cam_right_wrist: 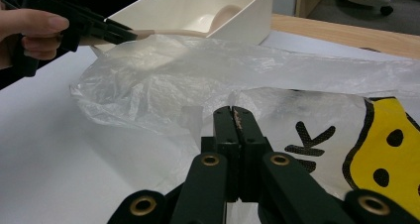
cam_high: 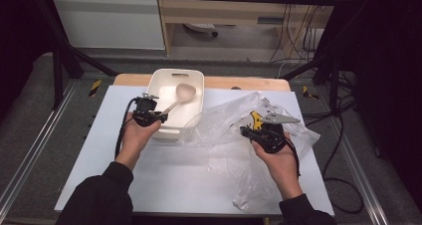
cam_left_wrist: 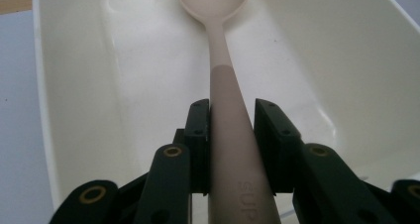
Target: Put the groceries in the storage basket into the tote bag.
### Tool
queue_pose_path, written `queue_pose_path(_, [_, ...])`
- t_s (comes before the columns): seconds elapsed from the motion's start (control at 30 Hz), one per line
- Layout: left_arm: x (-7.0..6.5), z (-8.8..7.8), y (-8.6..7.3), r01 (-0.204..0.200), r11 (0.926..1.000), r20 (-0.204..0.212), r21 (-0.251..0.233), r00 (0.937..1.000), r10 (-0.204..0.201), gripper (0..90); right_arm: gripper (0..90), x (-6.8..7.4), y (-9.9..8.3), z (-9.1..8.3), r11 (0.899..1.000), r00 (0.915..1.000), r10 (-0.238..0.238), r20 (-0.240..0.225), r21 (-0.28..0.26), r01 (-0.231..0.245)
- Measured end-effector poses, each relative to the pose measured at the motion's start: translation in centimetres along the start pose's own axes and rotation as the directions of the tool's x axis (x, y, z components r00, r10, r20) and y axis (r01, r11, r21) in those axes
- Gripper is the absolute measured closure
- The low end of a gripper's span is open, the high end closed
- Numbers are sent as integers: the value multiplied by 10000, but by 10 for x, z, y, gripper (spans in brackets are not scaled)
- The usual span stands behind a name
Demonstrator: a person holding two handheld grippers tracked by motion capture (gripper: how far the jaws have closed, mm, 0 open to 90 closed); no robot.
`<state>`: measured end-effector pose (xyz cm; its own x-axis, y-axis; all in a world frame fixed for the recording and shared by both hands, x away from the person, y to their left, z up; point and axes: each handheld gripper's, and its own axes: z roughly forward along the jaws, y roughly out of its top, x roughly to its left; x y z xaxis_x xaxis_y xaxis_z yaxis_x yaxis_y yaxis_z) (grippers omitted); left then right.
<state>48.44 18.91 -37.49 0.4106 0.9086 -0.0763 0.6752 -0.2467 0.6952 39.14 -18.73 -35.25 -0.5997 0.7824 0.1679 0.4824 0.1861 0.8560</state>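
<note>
Spoon [cam_left_wrist: 225, 110] lies in the cream tub [cam_high: 191, 75] at the far left, handle between the left gripper [cam_left_wrist: 232, 130] pads, which touch it. Right gripper [cam_right_wrist: 233, 130] pinches the clear plastic bag [cam_high: 224, 123], whose near end overhangs the white table [cam_high: 174, 185]. Dark surroundings.

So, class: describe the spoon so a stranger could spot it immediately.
Find the white table, then the cream tub at its far edge. The spoon lies inside, its handle in the left gripper; it is pale pink-beige, unlike the crinkled clear bag alongside.
</note>
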Motion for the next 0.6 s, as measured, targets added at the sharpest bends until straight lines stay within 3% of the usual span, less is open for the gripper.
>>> queue_pose_path(0.17, [1,-3,-1,170,9998,73,-115,9998,-169,685,900,-1,0,0,10000,10000,-22,29,-32,22])
queue_pose_path(0.4, [2,-11,-2,1,9998,27,-218,10000,0,686,900,-1,0,-1,10000,10000,-29,25,-40,29])
queue_pose_path(0.6, [6,-25,-4,13,9970,83,-772,10000,-6,687,900,0,0,-1,10000,10000,-49,25,-26,49])
